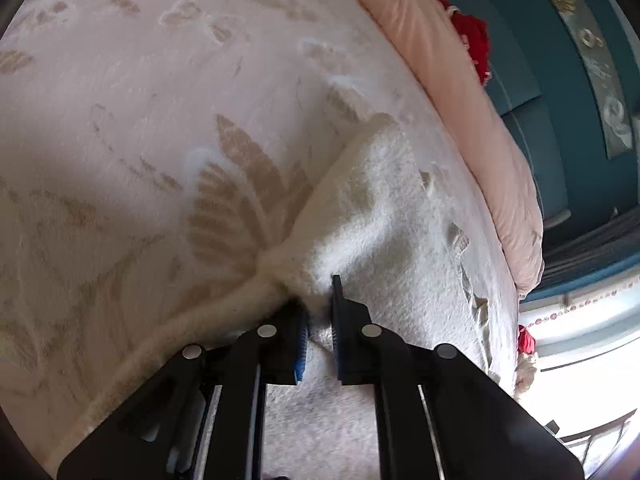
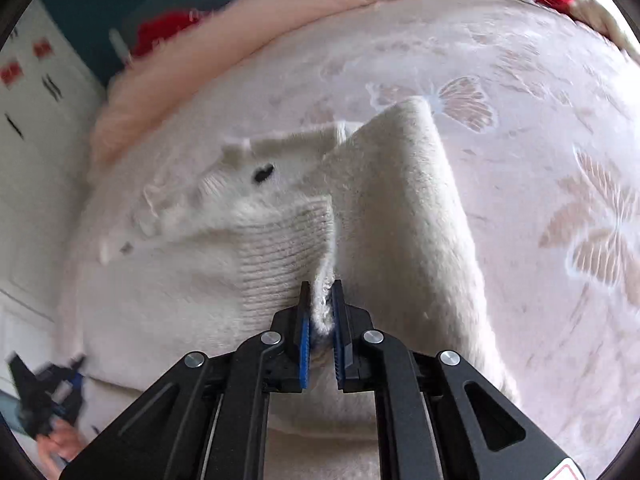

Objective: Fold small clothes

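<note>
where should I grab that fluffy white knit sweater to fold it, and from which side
Grip the fluffy white knit sweater at its ribbed hem, coming in from the near edge. That edge stands up as a thin fold; the right gripper is already pinching it.

A pale leaf-patterned bedspread (image 1: 160, 128) carries the cream knitted garment (image 2: 256, 240).

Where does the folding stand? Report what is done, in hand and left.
Done: one side of the white sweater already looks turned over, its fuzzy inside up, on the bedspread.
In hand: the right gripper pinches the ribbed hem, and the left gripper pinches another edge.
Left: the sleeve and the buttoned front are still spread out, so no neat bundle yet.
</note>
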Action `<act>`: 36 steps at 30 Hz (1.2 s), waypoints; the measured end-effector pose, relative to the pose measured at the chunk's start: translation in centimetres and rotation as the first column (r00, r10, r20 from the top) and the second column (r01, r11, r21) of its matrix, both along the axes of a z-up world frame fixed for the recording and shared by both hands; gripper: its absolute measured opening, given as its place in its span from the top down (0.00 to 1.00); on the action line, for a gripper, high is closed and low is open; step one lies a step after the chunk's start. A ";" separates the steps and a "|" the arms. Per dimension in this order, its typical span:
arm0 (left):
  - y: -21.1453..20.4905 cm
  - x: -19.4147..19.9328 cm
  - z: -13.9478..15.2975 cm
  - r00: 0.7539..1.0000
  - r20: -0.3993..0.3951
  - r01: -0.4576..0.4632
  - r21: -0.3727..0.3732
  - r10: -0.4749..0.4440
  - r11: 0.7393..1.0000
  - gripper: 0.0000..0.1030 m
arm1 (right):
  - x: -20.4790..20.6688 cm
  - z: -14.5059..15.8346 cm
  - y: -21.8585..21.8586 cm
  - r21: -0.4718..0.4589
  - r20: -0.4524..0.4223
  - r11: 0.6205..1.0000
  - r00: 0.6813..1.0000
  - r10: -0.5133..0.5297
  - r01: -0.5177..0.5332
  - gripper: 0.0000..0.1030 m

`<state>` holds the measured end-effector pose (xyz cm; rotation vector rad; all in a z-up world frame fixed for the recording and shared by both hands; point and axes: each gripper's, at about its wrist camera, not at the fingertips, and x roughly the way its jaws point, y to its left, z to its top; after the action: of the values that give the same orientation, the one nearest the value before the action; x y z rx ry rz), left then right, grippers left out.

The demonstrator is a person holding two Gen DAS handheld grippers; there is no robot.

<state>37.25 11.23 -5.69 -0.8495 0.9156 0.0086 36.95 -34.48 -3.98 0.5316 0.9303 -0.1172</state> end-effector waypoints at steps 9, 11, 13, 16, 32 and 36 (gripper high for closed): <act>-2.8 -1.5 2.7 0.978 0.062 0.165 0.353 -0.199 0.921 0.83 | -3.2 1.7 -0.5 -0.077 0.050 0.996 0.998 -0.036 0.040 0.87; -2.7 -3.0 3.4 0.970 0.065 0.194 0.381 -0.236 0.904 0.78 | -6.6 3.1 -0.3 -0.087 0.087 0.994 0.995 -0.051 0.059 0.81; -2.0 -5.6 4.0 0.962 0.059 0.224 0.387 -0.267 0.894 0.72 | -9.8 3.2 0.0 -0.084 0.075 0.995 0.996 -0.047 0.053 0.81; -0.5 -10.3 4.2 0.958 0.008 0.257 0.410 -0.285 0.875 0.64 | -15.7 2.5 1.1 -0.168 -0.010 0.986 1.000 -0.010 0.008 0.68; 2.1 -27.3 2.6 0.963 -0.122 0.263 0.267 -0.239 0.927 0.13 | -33.6 -0.4 3.1 0.001 -0.160 1.000 0.987 0.000 0.000 0.25; 0.4 -26.9 2.6 0.963 -0.120 0.267 0.286 -0.242 0.920 0.22 | -32.7 -0.5 4.1 0.021 -0.113 0.999 0.993 -0.028 0.031 0.25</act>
<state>10.33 11.63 -3.12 -0.4451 1.0669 -0.0428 4.27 -30.43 -4.52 0.5647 1.0352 -0.1647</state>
